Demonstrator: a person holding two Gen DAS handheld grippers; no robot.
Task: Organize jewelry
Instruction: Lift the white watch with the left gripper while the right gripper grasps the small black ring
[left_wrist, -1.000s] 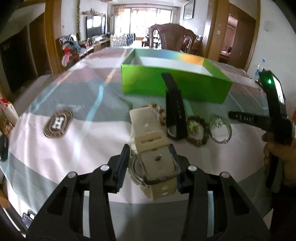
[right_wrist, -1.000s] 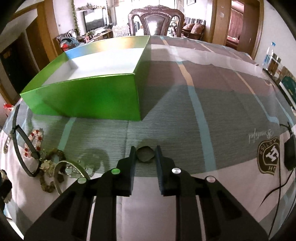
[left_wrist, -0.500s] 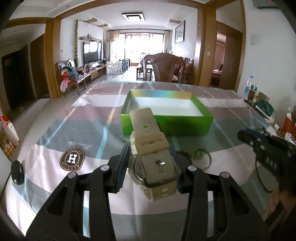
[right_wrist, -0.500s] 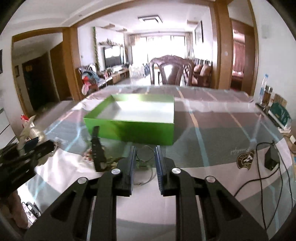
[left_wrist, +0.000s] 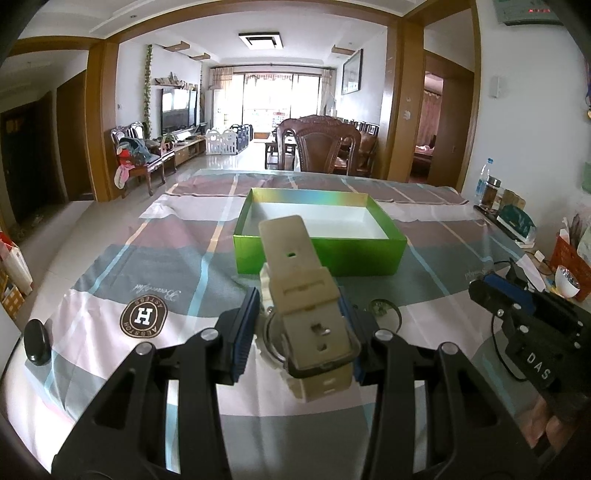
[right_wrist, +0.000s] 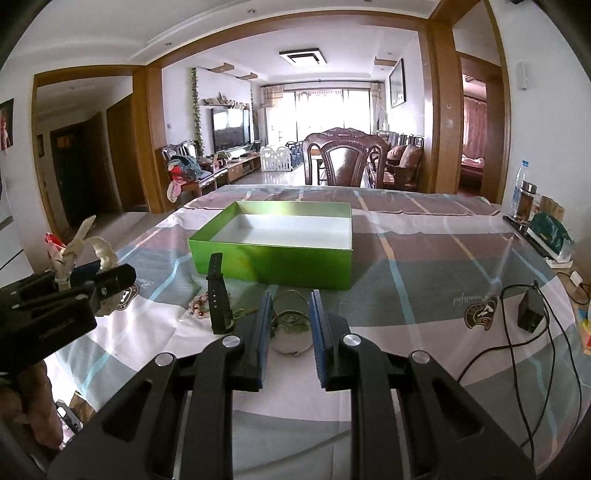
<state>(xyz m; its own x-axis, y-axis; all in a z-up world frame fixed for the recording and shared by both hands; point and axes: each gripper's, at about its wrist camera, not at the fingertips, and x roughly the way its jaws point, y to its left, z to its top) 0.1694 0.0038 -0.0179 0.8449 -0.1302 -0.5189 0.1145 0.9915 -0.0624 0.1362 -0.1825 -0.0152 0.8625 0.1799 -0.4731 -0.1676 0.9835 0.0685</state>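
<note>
1. Table (left_wrist: 110, 280), under a grey, pink and white checked cloth: it is carrying everything I am working with.
2. Green box (left_wrist: 321, 254) (right_wrist: 273, 258): it is sitting open on the cloth beyond both tools, showing a white floor with nothing visible in it.
3. Left gripper (left_wrist: 297, 328): I am holding it clear above the cloth, its jaws clamping the cream watch (left_wrist: 306, 306) by the case, the strap sticking up toward the box (seen from the right wrist, this tool (right_wrist: 110, 282) is at the left edge with the pale strap (right_wrist: 79, 243) rising from it).
4. Right gripper (right_wrist: 288, 328): its jaws are standing a little apart, gripping nothing; I am viewing the pile through the gap.
5. Black watch strap (right_wrist: 218, 299): it is standing on end on the cloth in front of the box, beside a beaded bracelet (right_wrist: 197, 304).
6. Silver bangle (right_wrist: 291, 332) (left_wrist: 384, 314): it is lying flat on the cloth, near the strap, below the right tool's tips.
</note>
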